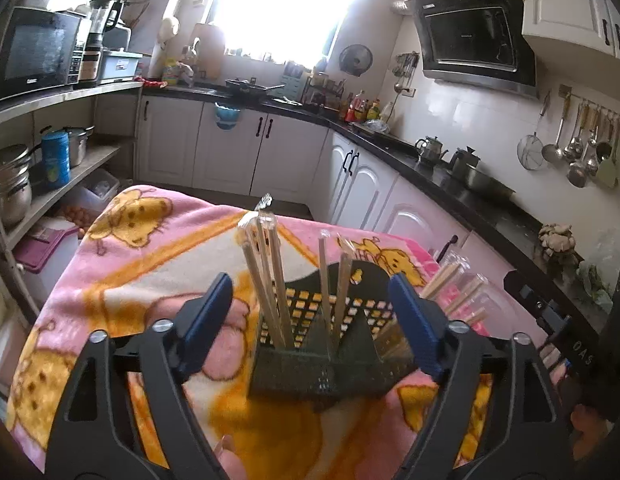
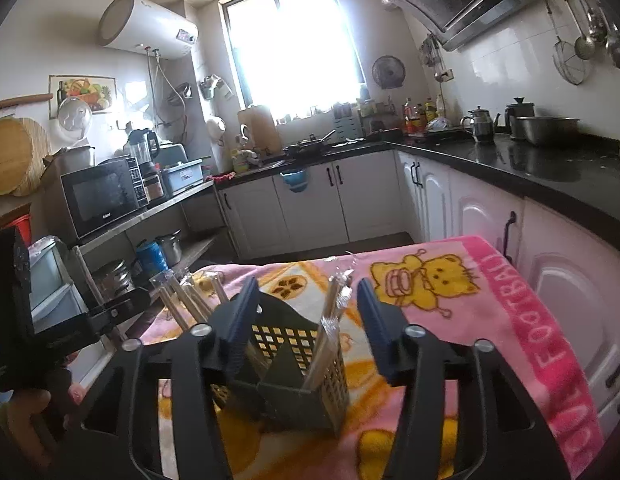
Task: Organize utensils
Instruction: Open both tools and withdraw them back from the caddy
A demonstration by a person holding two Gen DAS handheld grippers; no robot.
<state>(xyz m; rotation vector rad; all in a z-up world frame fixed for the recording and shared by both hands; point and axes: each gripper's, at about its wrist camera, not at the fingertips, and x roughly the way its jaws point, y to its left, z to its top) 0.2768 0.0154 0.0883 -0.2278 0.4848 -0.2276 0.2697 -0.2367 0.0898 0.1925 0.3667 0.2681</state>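
Left gripper [image 1: 310, 320] jaws spread wide, nothing between the pads. Black perforated utensil holder [image 1: 322, 376] sits dead centre between its fingers [image 1: 208, 320], just ahead of the tips, not touched by either. Holder stands upright on the pink cartoon blanket [image 1: 150, 264]. Wrapped chopsticks [image 1: 266, 276] stand tilted in the holder's left compartment, rising above the fingertips; a second wrapped set [image 1: 334, 284] stands in the middle compartment. More wrapped chopsticks [image 1: 450, 280] show past the right finger, beyond the holder's right side; whether in a compartment or lying on the blanket, can't tell. Fork tip [image 1: 265, 201] shows behind the tallest sticks.

Right gripper [image 2: 306, 320] also wide open, empty. Same holder [image 2: 286, 376] between and slightly below its fingers [image 2: 372, 324], closer to the left finger, which overlaps the holder's left edge in view; contact unclear. One wrapped pair [image 2: 330, 328] leans in the compartment near the right finger. Other sticks [image 2: 186, 300] fan out left of the left finger. Left gripper's body [image 2: 50, 320] sits far left of this claw, with the hand [image 2: 26, 404] below it.
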